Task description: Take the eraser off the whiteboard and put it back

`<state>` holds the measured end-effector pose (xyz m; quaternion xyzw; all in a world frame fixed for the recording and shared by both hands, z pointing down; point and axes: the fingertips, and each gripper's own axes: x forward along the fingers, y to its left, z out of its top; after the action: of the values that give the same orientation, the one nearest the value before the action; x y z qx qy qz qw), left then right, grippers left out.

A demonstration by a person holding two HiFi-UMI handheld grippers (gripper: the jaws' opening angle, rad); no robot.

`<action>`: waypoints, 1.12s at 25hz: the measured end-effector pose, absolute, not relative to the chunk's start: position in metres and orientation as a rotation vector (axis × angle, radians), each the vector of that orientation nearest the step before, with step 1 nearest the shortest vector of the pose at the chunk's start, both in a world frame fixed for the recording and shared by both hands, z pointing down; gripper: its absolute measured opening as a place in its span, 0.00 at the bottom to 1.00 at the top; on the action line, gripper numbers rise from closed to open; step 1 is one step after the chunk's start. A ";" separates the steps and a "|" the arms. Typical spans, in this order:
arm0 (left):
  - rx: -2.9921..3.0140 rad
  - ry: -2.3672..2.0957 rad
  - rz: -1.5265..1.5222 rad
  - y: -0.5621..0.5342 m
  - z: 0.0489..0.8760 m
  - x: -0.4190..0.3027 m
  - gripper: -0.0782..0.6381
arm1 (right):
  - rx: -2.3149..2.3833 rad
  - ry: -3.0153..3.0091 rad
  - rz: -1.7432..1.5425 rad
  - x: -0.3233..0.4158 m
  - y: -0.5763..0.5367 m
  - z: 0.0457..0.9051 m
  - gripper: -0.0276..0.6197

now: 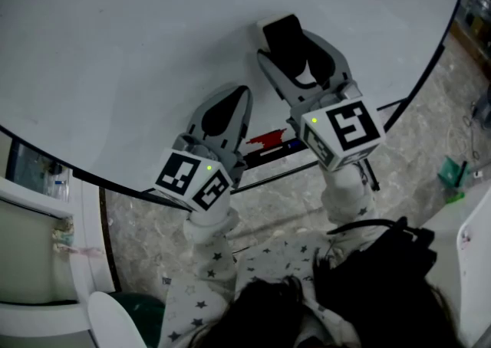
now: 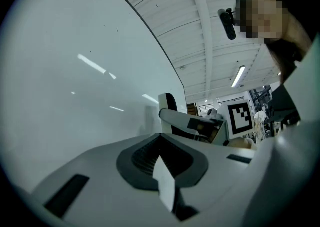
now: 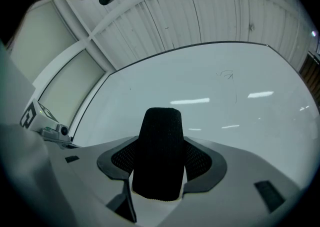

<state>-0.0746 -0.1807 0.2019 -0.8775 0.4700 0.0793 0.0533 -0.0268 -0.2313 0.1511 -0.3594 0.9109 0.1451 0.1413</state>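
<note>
The black felt eraser (image 1: pixel 285 36) stands between the jaws of my right gripper (image 1: pixel 295 51), which is shut on it and holds it up close to the whiteboard (image 1: pixel 153 47). In the right gripper view the eraser (image 3: pixel 160 153) fills the gap between the jaws, with the whiteboard (image 3: pixel 210 91) behind it. My left gripper (image 1: pixel 239 97) is lower and to the left, also in front of the board, its jaws shut with nothing in them. The left gripper view shows the right gripper (image 2: pixel 192 123) with the eraser (image 2: pixel 171 102) beside the board (image 2: pixel 75 96).
A tray (image 1: pixel 322 147) runs along the board's lower edge, with a red object (image 1: pixel 265 139) and a blue marker (image 1: pixel 293 143) on it. Below is a marbled floor (image 1: pixel 284 201). A green object (image 1: pixel 453 174) lies on the floor at right. A white cabinet (image 1: pixel 38 262) stands at left.
</note>
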 end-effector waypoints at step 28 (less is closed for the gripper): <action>-2.704 1.448 0.286 -0.195 0.210 -0.147 0.11 | -1.314 2.566 0.630 -0.097 -0.260 0.147 0.45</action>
<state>-0.1467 -0.1954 0.2102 -0.8774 0.4698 0.0928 0.0307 -0.0966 -0.2602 0.1471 -0.4433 0.8656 0.2127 0.0951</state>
